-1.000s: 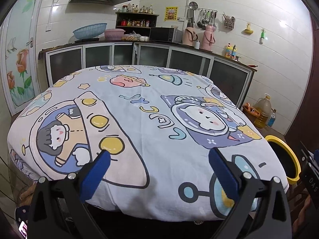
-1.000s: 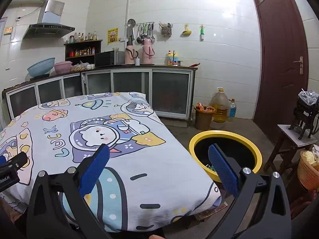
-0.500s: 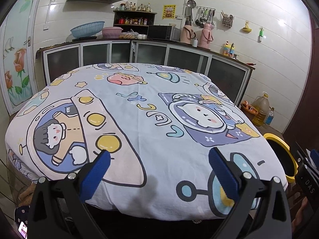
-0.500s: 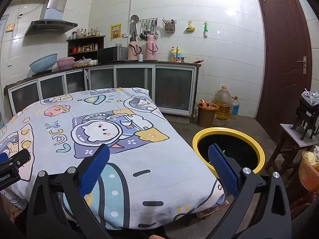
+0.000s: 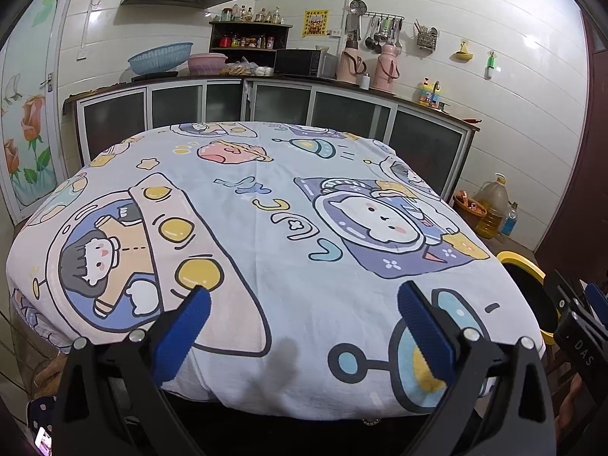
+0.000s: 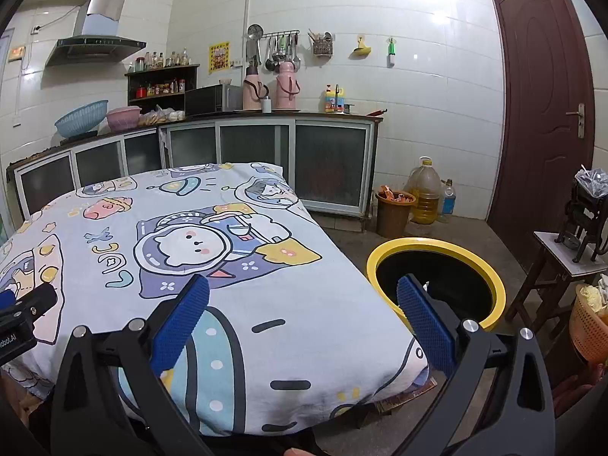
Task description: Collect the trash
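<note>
One cloth-covered bench shows no trash on top; one yellow-rimmed bin stands on the floor just right of it, a scrap inside. Best to scan the cloth before reaching. Left hand-held gripper and right hand-held gripper are both spread wide, holding nothing.

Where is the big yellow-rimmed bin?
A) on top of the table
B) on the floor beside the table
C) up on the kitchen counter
B: the yellow-rimmed bin stands on the floor just past the edge of the cartoon tablecloth.
</note>
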{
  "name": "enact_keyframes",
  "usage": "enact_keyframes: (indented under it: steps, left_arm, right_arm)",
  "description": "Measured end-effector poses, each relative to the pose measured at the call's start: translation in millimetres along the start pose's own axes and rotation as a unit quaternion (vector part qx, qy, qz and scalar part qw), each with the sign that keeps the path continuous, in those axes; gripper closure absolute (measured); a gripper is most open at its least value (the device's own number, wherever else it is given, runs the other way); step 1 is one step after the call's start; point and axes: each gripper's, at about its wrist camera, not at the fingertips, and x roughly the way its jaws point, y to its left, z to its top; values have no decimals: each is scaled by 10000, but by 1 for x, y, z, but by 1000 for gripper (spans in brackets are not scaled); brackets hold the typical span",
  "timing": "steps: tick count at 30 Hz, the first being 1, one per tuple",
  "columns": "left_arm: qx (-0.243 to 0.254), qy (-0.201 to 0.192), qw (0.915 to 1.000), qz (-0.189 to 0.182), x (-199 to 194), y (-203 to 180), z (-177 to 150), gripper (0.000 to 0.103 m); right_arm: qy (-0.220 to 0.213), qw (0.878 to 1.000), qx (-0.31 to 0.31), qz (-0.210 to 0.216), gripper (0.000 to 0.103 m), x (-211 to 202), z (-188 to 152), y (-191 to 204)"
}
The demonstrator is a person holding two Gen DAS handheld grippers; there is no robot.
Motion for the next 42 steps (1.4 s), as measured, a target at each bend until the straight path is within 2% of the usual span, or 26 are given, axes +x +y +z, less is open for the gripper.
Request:
enact_keyframes:
  steps: [42]
  left_arm:
    - [43, 63, 9999, -85, 5, -1, -2, 8]
  right_arm:
    - [117, 9999, -3, 29, 8, 3, -5, -1]
